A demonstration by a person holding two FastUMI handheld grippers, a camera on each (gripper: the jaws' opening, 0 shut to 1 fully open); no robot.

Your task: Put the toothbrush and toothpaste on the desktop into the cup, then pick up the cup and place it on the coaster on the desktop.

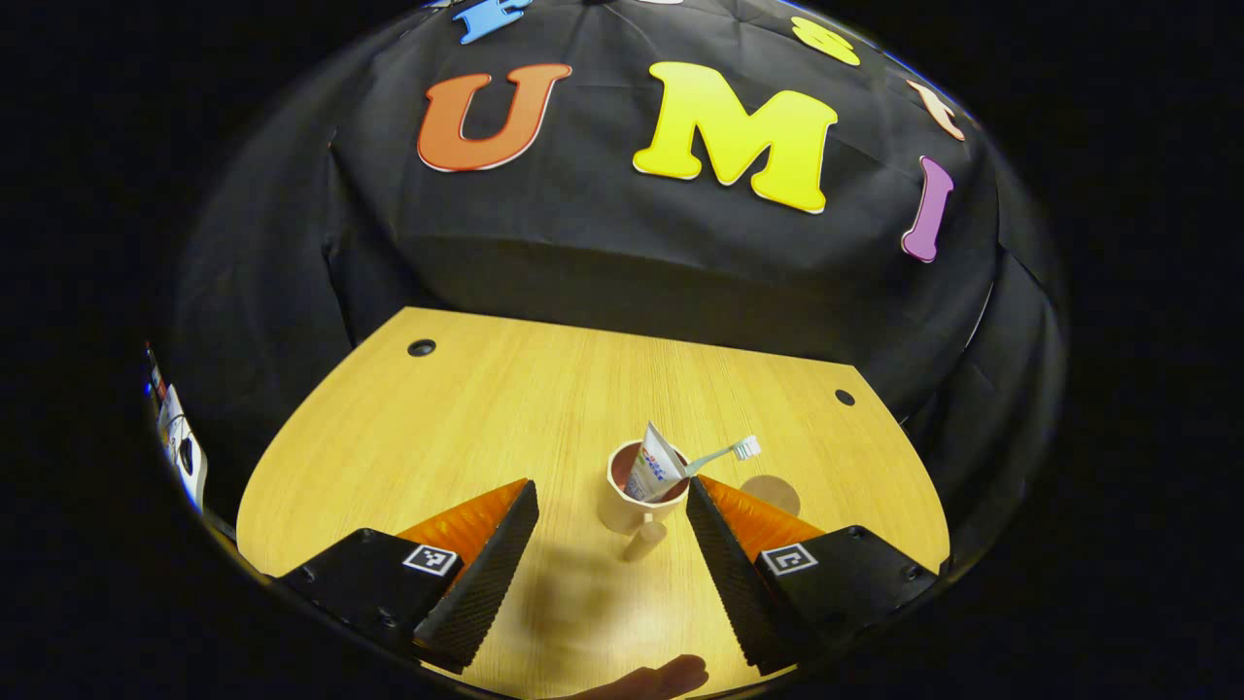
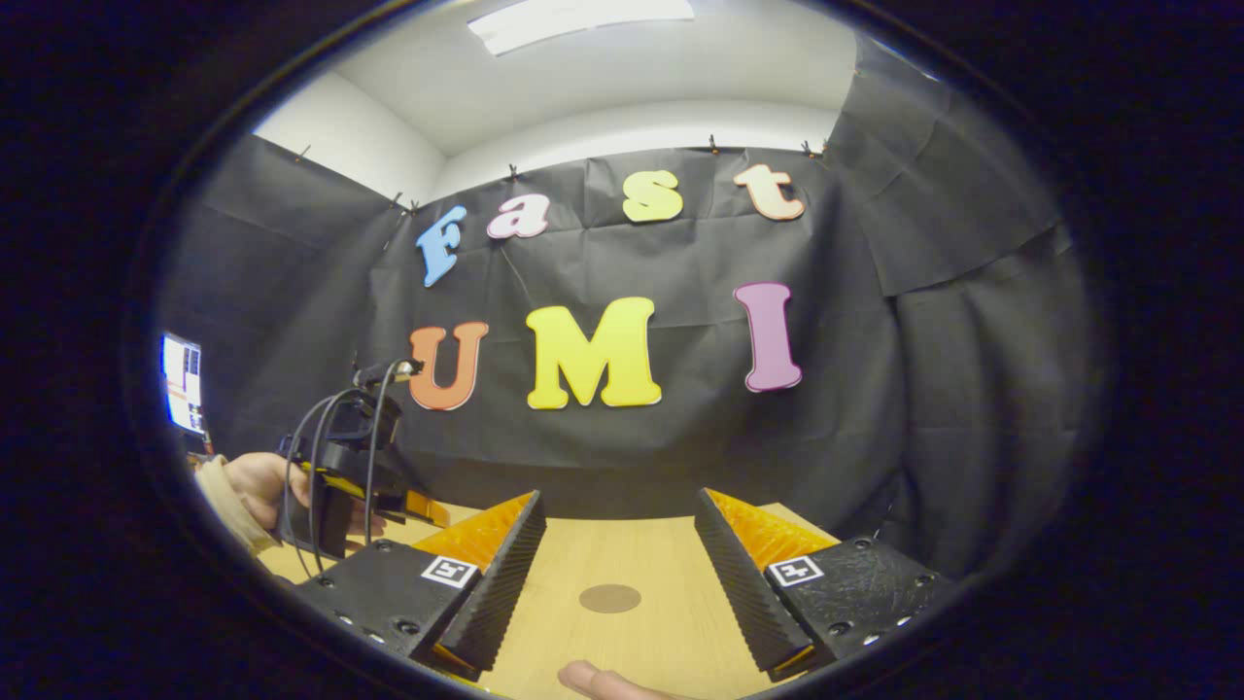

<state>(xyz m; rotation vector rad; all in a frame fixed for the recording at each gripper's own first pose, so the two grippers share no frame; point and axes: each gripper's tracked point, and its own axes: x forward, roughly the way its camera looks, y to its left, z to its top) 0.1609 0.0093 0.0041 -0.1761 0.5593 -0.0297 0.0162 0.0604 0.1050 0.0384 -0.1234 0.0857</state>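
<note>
A cream cup (image 1: pixel 630 506) stands on the wooden desktop (image 1: pixel 486 408), its handle turned toward me. A toothpaste tube (image 1: pixel 653 467) and a toothbrush (image 1: pixel 719 455) stand inside it, the bristles leaning out to the right. Just right of the cup lies a round brown coaster (image 1: pixel 773 494), partly behind one finger. My left gripper (image 1: pixel 610 486) is open, its fingers either side of the cup and short of it. In the right gripper view the coaster (image 2: pixel 609 598) lies bare between the open fingers of my right gripper (image 2: pixel 618 498), farther off. The left gripper (image 2: pixel 340 467) hangs at the left in a hand (image 2: pixel 255 486).
Two cable holes (image 1: pixel 421 347) (image 1: pixel 844 397) mark the desktop's far corners. A lit screen (image 2: pixel 182 382) glows at the far left beyond the table. A fingertip (image 1: pixel 661 678) shows at the lower edge, and a fingertip (image 2: pixel 593 681) does so in the right gripper view too.
</note>
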